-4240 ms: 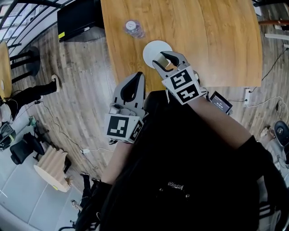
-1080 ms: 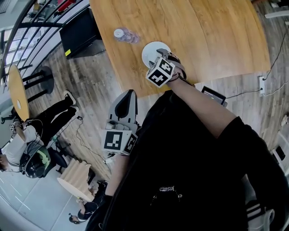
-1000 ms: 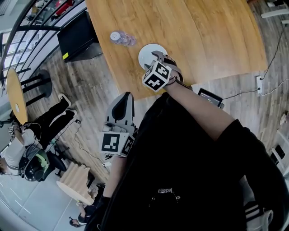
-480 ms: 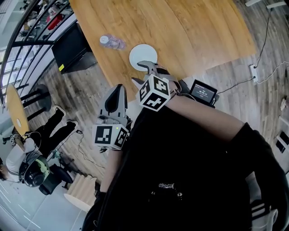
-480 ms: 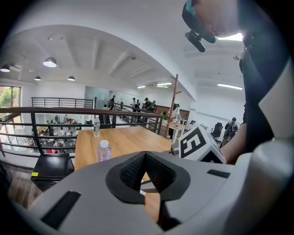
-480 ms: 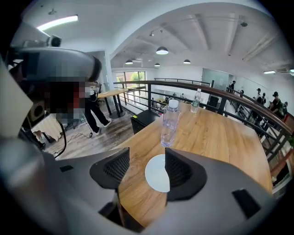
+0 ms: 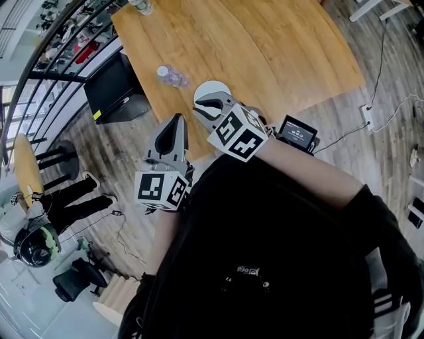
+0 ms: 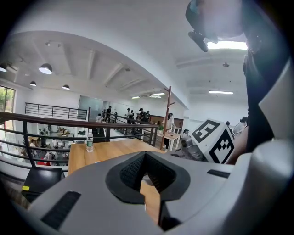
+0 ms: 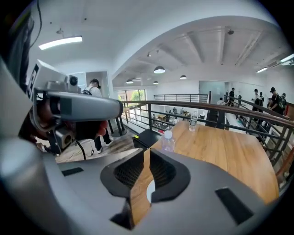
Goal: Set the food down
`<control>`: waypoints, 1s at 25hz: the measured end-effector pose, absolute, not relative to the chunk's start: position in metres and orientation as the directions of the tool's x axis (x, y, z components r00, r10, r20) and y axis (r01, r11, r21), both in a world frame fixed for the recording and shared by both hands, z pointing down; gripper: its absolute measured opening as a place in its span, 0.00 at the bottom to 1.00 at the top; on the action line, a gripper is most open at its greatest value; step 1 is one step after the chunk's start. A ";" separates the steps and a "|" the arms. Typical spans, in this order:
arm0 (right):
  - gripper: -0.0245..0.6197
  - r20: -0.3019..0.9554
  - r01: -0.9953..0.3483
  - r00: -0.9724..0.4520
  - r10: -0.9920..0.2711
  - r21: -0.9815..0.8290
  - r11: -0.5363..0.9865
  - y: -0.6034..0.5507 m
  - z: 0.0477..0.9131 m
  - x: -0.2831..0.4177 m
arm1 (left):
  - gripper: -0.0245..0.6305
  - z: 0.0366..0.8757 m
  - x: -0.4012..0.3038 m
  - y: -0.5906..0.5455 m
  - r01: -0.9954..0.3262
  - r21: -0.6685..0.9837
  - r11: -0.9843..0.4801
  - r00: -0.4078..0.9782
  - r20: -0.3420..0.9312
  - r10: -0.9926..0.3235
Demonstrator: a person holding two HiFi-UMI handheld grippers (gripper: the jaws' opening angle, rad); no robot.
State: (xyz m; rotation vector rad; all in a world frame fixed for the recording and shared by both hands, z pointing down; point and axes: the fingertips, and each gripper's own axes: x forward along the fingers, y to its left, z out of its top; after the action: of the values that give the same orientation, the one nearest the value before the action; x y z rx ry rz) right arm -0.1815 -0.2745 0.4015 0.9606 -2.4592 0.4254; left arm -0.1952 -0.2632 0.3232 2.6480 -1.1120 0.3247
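The white plate [image 7: 213, 87] lies near the front edge of the wooden table [image 7: 278, 46]. My right gripper [image 7: 201, 107] hovers just short of the plate and covers its near side. The jaws are closing, and only a narrow gap is left between them. Nothing is between them in the right gripper view [image 9: 147, 153], where a sliver of the plate [image 9: 149, 192] shows through the gap. No food is visible in any view. My left gripper [image 7: 177, 120] hangs off the table's near-left edge, shut and empty [image 8: 144, 156].
A clear plastic bottle [image 7: 169, 75] lies left of the plate, and another bottle [image 7: 141, 6] stands at the table's far left. A black cabinet [image 7: 116, 83] sits beside the table, with a railing beyond. A small black screen device [image 7: 298, 134] lies near my right arm.
The right gripper had tan food over the plate, then stood wide open. It has drawn back from the plate with its jaws much closer together. The left gripper stays shut.
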 end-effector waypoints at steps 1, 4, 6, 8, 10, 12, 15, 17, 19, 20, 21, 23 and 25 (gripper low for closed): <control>0.11 0.499 -0.697 -0.660 -0.562 -0.126 0.706 -0.276 0.392 -0.180 | 0.04 0.319 -0.194 -0.265 -0.718 0.142 -0.681 0.689 0.286 -0.666; 0.08 0.419 -0.696 -0.694 -0.585 -0.183 0.695 -0.279 0.362 -0.177 | 0.04 0.307 -0.191 -0.272 -0.707 0.144 -0.693 0.703 0.252 -0.665; 0.07 0.356 -0.688 -0.715 -0.601 -0.211 0.694 -0.280 0.346 -0.177 | 0.04 0.301 -0.190 -0.275 -0.699 0.149 -0.699 0.712 0.234 -0.662; 0.07 0.290 -0.675 -0.735 -0.612 -0.229 0.702 -0.280 0.332 -0.175 | 0.04 0.296 -0.189 -0.278 -0.692 0.157 -0.705 0.720 0.218 -0.659; 0.07 0.244 -0.658 -0.753 -0.612 -0.272 0.702 -0.283 0.324 -0.175 | 0.04 0.293 -0.189 -0.282 -0.687 0.161 -0.709 0.726 0.204 -0.657; 0.07 0.231 -0.653 -0.756 -0.612 -0.325 0.684 -0.289 0.326 -0.173 | 0.04 0.291 -0.190 -0.287 -0.683 0.161 -0.712 0.729 0.194 -0.656; 0.07 0.208 -0.664 -0.745 -0.634 -0.324 0.674 -0.298 0.321 -0.167 | 0.04 0.289 -0.190 -0.295 -0.677 0.154 -0.720 0.736 0.183 -0.652; 0.07 0.176 -0.672 -0.737 -0.652 -0.290 0.681 -0.300 0.311 -0.166 | 0.04 0.290 -0.190 -0.297 -0.673 0.154 -0.724 0.739 0.178 -0.649; 0.07 0.160 -0.673 -0.736 -0.658 -0.279 0.685 -0.303 0.307 -0.167 | 0.04 0.291 -0.190 -0.301 -0.667 0.160 -0.728 0.745 0.172 -0.644; 0.07 0.158 -0.672 -0.737 -0.657 -0.284 0.684 -0.304 0.307 -0.167 | 0.04 0.292 -0.190 -0.302 -0.663 0.162 -0.731 0.748 0.170 -0.641; 0.07 0.159 -0.671 -0.737 -0.657 -0.290 0.683 -0.305 0.309 -0.168 | 0.04 0.293 -0.189 -0.303 -0.659 0.164 -0.734 0.752 0.168 -0.637; 0.07 0.165 -0.671 -0.737 -0.656 -0.294 0.680 -0.305 0.312 -0.168 | 0.04 0.296 -0.189 -0.307 -0.652 0.168 -0.739 0.758 0.165 -0.631; 0.07 0.171 -0.673 -0.736 -0.655 -0.288 0.681 -0.306 0.314 -0.168 | 0.04 0.298 -0.188 -0.310 -0.647 0.175 -0.742 0.762 0.161 -0.627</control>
State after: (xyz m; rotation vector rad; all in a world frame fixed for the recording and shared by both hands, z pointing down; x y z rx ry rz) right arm -0.1678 -0.3058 0.3140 1.1197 -2.8309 0.5189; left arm -0.1880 -0.3102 0.2977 2.7381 -1.0038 0.1348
